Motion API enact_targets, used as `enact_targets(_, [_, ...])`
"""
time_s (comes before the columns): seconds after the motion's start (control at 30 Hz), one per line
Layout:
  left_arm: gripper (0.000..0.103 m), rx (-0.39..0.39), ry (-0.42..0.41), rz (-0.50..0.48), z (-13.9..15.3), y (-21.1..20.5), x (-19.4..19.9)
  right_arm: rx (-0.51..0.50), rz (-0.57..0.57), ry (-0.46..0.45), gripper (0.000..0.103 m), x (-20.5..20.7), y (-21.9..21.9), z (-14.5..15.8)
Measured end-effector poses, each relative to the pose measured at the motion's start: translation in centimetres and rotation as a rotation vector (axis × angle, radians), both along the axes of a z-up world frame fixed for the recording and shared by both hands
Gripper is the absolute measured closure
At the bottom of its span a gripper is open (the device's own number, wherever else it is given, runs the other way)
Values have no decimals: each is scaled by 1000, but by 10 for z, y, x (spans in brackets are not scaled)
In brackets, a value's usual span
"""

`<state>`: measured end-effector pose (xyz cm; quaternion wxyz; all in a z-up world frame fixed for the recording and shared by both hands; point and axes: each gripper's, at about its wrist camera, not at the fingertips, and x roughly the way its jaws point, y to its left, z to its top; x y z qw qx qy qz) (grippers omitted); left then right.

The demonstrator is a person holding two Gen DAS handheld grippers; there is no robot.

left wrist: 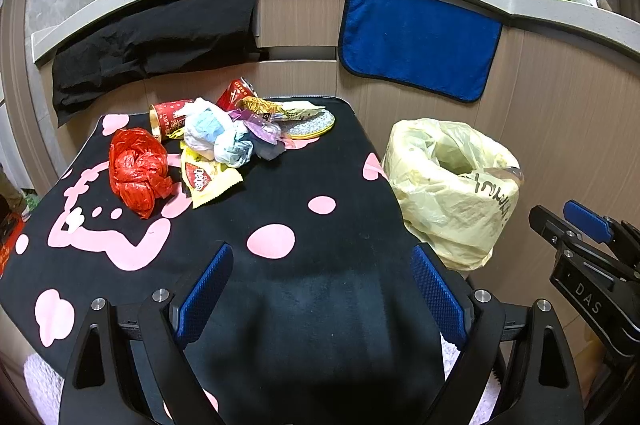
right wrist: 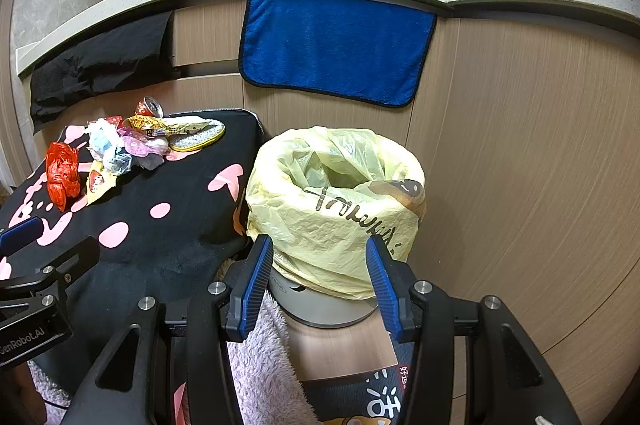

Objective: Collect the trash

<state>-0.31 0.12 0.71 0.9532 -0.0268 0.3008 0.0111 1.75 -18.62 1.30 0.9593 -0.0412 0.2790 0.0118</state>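
Trash sits heaped at the far end of the surface, which is draped in a black cloth with pink shapes. From my left claw I see the pile ahead: a crumpled red plastic bag on the left, a yellow snack wrapper beside it, a wad of pale blue and white plastic behind that, two red cans lying on their sides, and a flat silver pouch at the back. My left claw is released, its blue pads spread wide over bare cloth with nothing between them. My right claw is also released and grips nothing, hovering just before the bin (lined with a pale yellow bag), which stands beside the surface. A blue towel hangs on the cabinet behind.
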Motion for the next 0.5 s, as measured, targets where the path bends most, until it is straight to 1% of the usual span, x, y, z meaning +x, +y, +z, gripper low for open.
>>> enact_targets(0.5, [13,2,-3,0,0,-1,0,0,-1,1,57,-1,-2,0])
